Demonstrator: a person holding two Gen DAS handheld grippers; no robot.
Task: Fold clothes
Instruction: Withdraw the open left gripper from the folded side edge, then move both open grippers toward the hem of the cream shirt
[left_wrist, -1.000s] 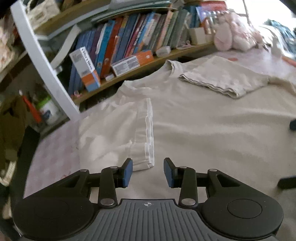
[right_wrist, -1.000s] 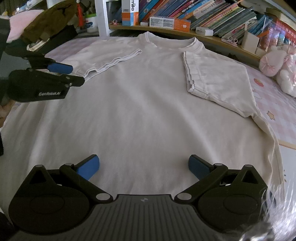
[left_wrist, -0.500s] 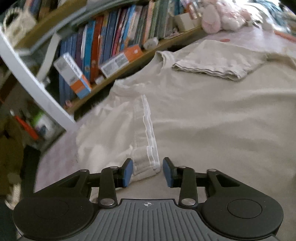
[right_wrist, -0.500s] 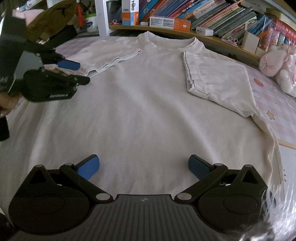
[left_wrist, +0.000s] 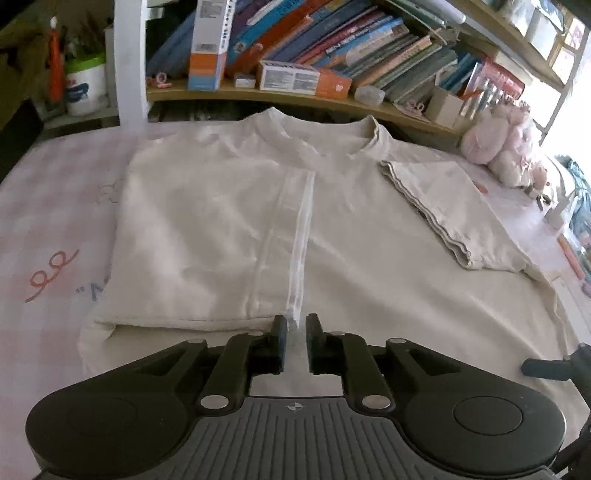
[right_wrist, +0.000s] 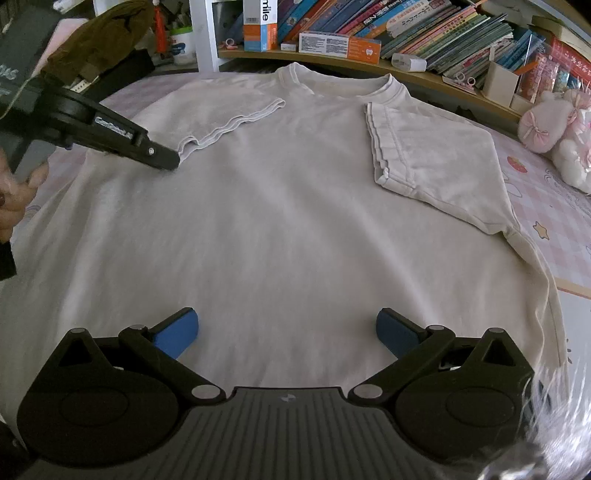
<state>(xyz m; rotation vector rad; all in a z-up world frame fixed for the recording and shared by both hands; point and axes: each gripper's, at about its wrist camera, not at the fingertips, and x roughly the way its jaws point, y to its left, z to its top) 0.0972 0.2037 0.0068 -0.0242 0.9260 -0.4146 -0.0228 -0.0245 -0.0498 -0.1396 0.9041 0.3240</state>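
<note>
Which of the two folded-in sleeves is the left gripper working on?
The sleeve on the picture-left of the collar. The left gripper has its jaws narrowed around that sleeve's hem corner; the other sleeve lies untouched.

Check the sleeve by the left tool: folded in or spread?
Folded in: the left sleeve lies over the shirt chest, hem pointing inward, corner between the left tool pads.

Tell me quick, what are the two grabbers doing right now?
Left gripper: jaws nearly closed, pinching the hem corner of the folded sleeve of the T-shirt.
Right gripper: jaws wide open, empty, over the T-shirt.
</note>
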